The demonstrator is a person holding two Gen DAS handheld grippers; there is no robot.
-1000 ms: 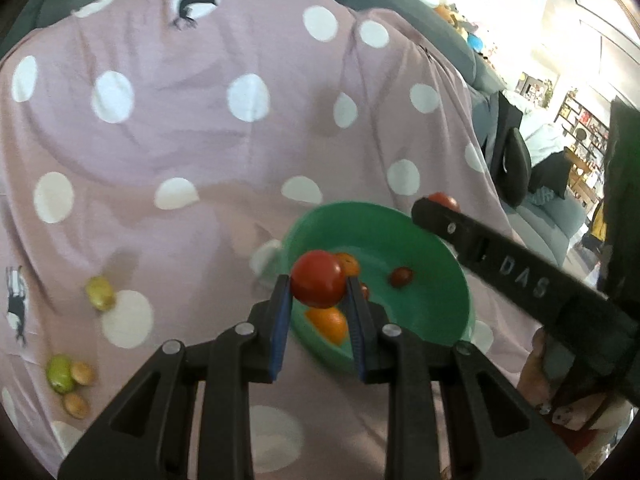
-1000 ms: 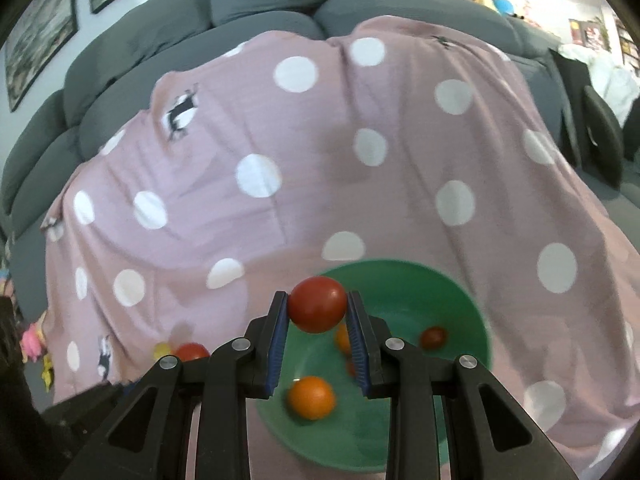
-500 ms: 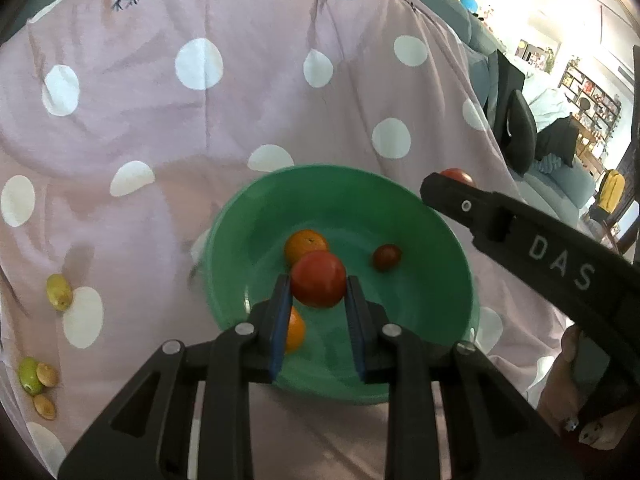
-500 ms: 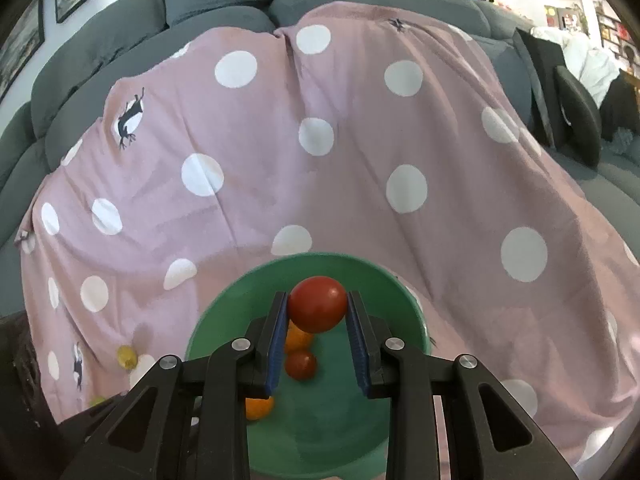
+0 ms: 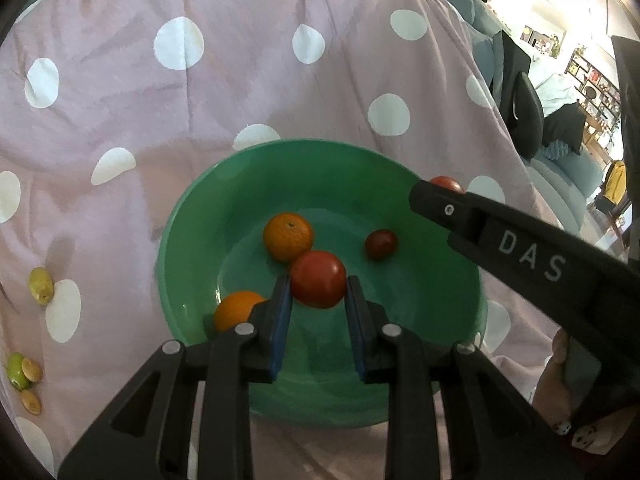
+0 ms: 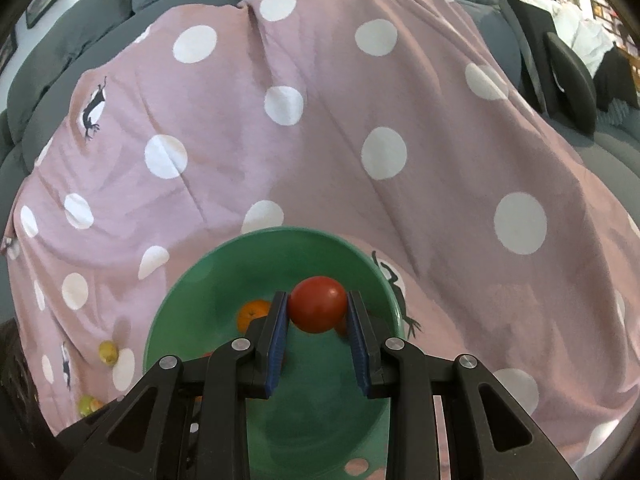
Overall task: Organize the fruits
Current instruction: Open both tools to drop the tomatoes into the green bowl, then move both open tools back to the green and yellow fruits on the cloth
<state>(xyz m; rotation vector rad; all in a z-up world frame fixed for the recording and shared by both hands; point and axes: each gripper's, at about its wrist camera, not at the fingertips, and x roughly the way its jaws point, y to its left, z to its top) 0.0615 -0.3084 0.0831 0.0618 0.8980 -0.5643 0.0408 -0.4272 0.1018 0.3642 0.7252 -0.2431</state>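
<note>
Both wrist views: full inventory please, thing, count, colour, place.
bowl: 1, green, on the cloth
tomatoes: 2, red, one in the left gripper, one in the right, both over the bowl
oranges: 2, orange, in the bowl
small fruit: 1, dark red, in the bowl
loose fruits: several, green-yellow and tan, on the cloth left of the bowl
cloth: 1, pink with white dots, over a grey sofa
left gripper: shut on a tomato
right gripper: shut on a tomato
hand: 1, at the right gripper's handle

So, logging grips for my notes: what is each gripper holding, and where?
Each holds a red tomato by its sides: left gripper, right gripper.
</note>
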